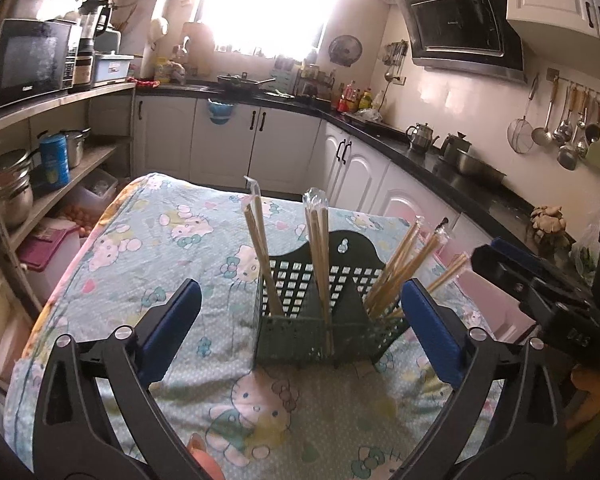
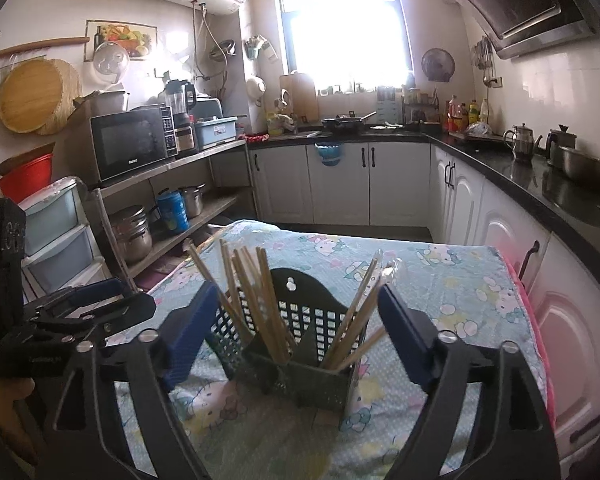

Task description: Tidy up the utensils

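A dark green plastic utensil basket (image 1: 300, 336) stands on the table, also in the right wrist view (image 2: 300, 376). Wrapped wooden chopsticks (image 1: 320, 256) stand in its compartments, several leaning right (image 1: 404, 268); they show in the right wrist view too (image 2: 256, 300). My left gripper (image 1: 300, 328) is open and empty, its blue pads on either side of the basket, a little short of it. My right gripper (image 2: 296, 336) is open and empty, likewise straddling the basket. The right gripper also shows at the right edge of the left wrist view (image 1: 540, 284).
The table is covered by a Hello Kitty cloth (image 1: 172, 240). Black countertops (image 1: 460, 168) with kettles and bowls run along the right and back. A shelf rack (image 2: 172, 184) with a microwave and pots stands left. Plastic drawers (image 2: 56, 236) stand nearby.
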Action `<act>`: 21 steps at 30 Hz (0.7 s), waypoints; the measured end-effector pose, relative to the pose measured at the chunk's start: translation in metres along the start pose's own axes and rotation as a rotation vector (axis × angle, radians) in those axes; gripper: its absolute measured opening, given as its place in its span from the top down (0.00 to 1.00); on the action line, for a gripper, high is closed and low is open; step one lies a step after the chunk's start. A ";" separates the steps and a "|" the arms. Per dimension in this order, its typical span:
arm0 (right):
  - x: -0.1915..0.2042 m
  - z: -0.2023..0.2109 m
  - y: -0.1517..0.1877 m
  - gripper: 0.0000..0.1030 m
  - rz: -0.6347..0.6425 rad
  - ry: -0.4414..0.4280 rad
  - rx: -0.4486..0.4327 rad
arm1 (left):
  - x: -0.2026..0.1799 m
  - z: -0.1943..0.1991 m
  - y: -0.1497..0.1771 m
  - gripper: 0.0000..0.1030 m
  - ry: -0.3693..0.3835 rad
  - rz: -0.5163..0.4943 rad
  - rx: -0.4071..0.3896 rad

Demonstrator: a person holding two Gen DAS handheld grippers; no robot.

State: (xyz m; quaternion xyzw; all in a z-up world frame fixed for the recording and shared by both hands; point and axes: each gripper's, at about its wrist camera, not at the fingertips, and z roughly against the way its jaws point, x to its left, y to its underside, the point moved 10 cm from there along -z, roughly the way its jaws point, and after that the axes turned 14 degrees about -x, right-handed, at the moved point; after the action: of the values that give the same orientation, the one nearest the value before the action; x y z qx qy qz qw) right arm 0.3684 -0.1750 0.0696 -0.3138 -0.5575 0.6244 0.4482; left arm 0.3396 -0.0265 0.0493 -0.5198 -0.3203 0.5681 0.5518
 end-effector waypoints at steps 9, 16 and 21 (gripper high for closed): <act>0.016 0.043 0.026 0.09 0.036 0.011 -0.005 | -0.002 0.032 0.025 0.11 0.004 -0.014 -0.001; 0.026 0.067 0.055 0.07 0.059 0.030 0.004 | -0.001 0.052 0.051 0.11 -0.001 -0.021 0.018; 0.027 0.080 0.077 0.06 0.052 0.041 0.021 | 0.006 0.064 0.071 0.11 -0.014 -0.015 0.035</act>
State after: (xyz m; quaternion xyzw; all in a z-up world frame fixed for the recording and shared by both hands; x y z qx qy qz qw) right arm 0.2696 -0.1818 0.0115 -0.3362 -0.5334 0.6349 0.4465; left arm 0.2591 -0.0208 -0.0024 -0.5038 -0.3180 0.5730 0.5627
